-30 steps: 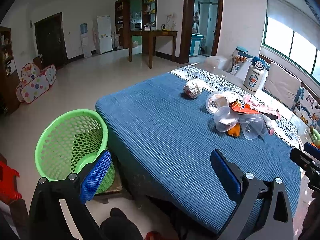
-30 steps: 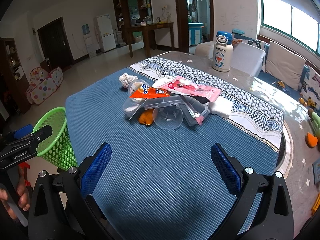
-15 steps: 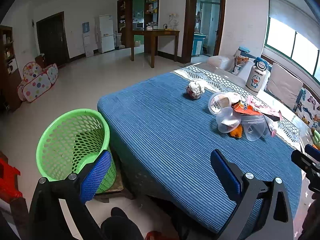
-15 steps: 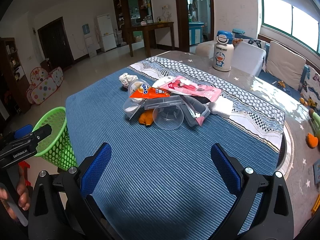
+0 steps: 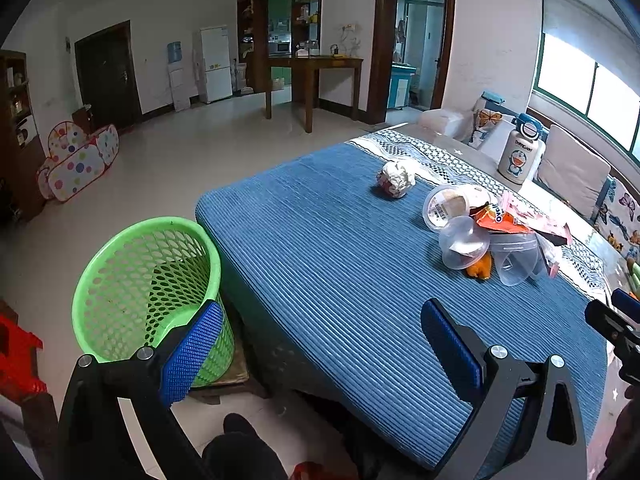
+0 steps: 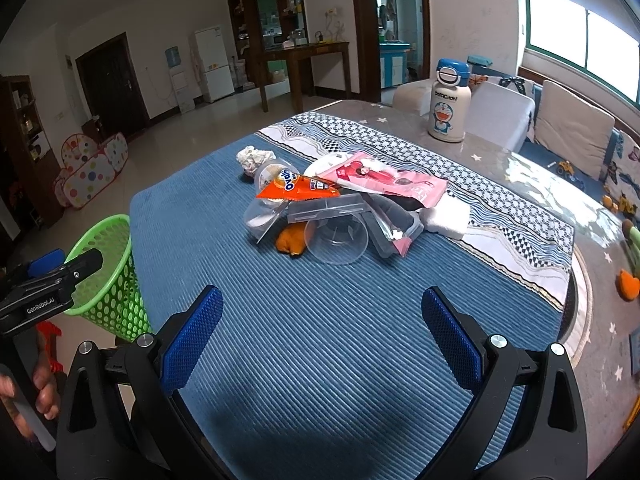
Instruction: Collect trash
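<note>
- Comparing with a second ago, we see little change: the left tool [image 5: 316,344] and right tool [image 6: 320,332] both stay spread apart, empty.
- The trash pile [image 6: 328,208] lies untouched mid-desk [image 6: 320,360], well apart from the green basket [image 5: 144,280]; collecting hasn't begun.

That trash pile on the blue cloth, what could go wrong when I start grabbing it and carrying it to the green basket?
The clear cup lies on its side in the pile, so it may roll off when nudged. The orange wrapper rests loosely on top and could slide away if something under it is pulled first. The green basket stands below the table's edge, so a piece released too early would probably hit the floor.
</note>
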Demonstrator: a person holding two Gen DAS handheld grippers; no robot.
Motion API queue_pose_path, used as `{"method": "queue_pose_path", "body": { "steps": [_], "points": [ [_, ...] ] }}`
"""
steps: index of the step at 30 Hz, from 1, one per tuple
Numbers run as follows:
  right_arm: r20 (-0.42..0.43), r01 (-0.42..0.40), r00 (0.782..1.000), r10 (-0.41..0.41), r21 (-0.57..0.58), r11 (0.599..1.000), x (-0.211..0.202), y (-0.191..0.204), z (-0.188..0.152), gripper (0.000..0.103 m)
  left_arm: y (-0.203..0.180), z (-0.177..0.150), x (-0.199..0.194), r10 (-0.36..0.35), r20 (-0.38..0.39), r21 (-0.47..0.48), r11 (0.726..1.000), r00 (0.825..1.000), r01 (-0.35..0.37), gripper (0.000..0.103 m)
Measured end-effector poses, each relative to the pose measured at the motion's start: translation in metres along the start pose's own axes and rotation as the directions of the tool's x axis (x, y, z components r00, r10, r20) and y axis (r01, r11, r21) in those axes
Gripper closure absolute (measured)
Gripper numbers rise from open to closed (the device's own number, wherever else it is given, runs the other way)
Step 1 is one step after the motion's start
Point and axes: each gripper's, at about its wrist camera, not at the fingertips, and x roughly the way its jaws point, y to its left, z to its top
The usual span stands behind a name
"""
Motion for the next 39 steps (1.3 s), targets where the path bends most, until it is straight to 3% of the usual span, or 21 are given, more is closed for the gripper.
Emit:
{"method": "queue_pose_path", "body": {
  "steps": [25,31,39],
  "points": [
    [-0.026,-0.028,0.999,0.028,-0.009,1.0,0.038,-0.025,0.037,0.005,0.005,0.019,0.029,0.037,-0.04,-0.021,0.999,0.999,-0.038,0.007],
    [-0.045,-0.081,0.996,0.081,0.007,0.997,0.052,-0.045,0.056,0.005,0.006,0.021,0.04,0.038,-0.057,-0.026,0.999,0.998,-0.039,0.007],
    [-0.105,-0.129,0.987,0.119,-0.09,0.988,0.075,-0.055,0.077,0.005,0.008,0.021,0.048,0.037,-0.07,-0.035,0.999,0.997,-0.04,0.007]
  ]
}}
